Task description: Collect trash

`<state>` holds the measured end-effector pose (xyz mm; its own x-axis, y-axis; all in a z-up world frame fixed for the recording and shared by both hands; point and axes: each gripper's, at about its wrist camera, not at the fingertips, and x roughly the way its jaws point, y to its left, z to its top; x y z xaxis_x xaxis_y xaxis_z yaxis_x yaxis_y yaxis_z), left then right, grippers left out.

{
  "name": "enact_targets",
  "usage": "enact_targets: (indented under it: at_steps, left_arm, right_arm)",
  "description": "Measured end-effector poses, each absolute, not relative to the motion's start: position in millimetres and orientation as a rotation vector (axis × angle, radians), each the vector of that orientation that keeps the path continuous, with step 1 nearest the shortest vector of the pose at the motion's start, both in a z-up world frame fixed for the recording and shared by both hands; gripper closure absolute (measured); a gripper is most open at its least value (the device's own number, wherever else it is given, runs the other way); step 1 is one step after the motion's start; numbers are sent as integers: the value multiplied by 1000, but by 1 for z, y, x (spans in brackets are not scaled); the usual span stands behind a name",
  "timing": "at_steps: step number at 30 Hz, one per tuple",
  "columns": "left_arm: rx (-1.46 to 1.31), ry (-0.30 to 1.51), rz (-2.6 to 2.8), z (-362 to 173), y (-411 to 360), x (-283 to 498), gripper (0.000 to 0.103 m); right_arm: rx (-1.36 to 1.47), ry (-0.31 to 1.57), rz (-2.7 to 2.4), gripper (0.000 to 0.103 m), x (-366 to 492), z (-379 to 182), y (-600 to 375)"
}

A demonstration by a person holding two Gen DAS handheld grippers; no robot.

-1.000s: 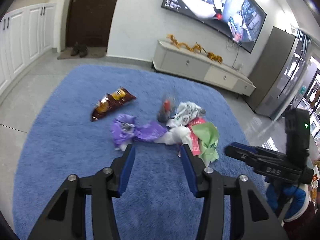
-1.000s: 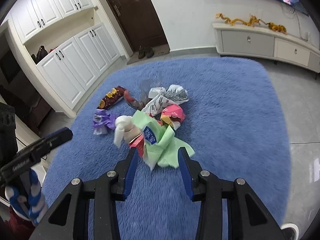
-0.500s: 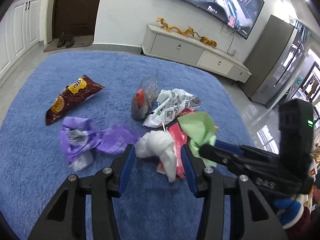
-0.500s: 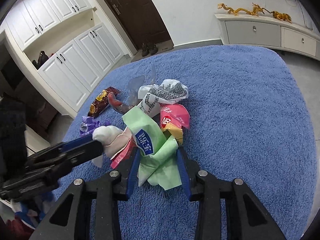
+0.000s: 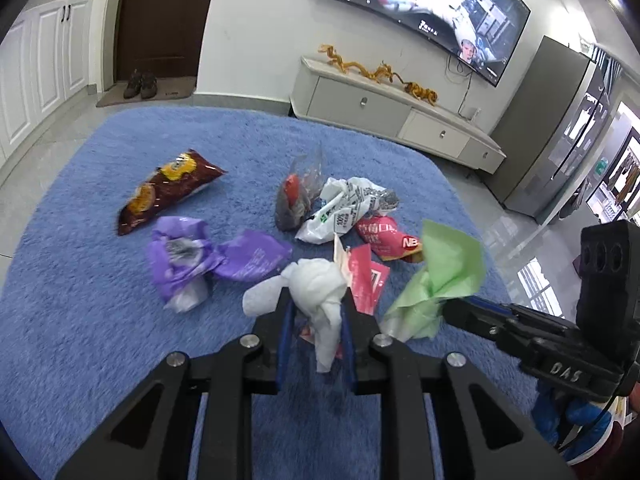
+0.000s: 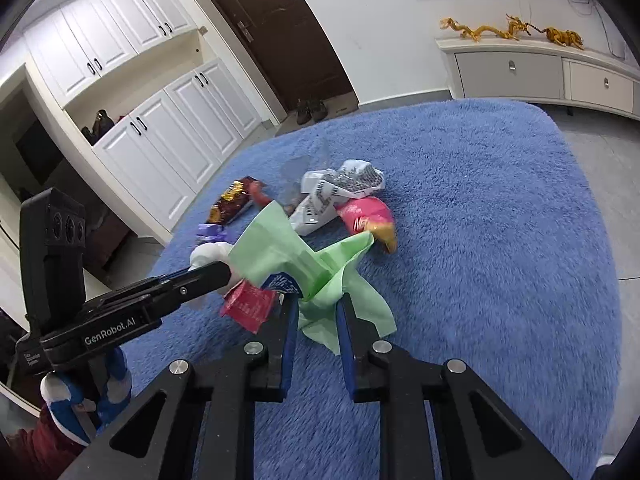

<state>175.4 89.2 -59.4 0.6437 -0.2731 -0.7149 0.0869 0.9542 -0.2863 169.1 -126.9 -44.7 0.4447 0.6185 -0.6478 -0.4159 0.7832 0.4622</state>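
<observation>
Trash on rug | left tongs point(image 5: 316, 312) closing on white tissue point(image 5: 316, 284) | right tongs point(image 6: 318, 308) closing on green wrapper point(image 6: 292, 258)

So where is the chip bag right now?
In the left wrist view the chip bag lies on the rug's left part, apart from the pile, just beyond the purple wrapper.

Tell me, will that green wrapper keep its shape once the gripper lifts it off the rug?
Probably not. The green wrapper looks like thin, crumpled film, so it should droop around the closing right gripper, whose pads press it. It likely weighs very little. Its loose flap on the blue rug may swing and catch neighbouring wrappers.
</observation>
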Motion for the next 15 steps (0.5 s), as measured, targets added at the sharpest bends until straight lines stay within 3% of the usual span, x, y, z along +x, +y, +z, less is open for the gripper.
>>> enact_targets:
  at_steps: [8,11,15]
  left_arm:
    - [-243,751,-214,-23,100,121,83]
    - [-94,732,-125,-19,88,115,83]
    - [-190,719,-286,-9,86,92,83]
  right_arm:
    - [271,834,644,85,121,-11,-145]
    - [273,810,637,85,104,0,-153]
    - [274,774,622,85,81,15,-165]
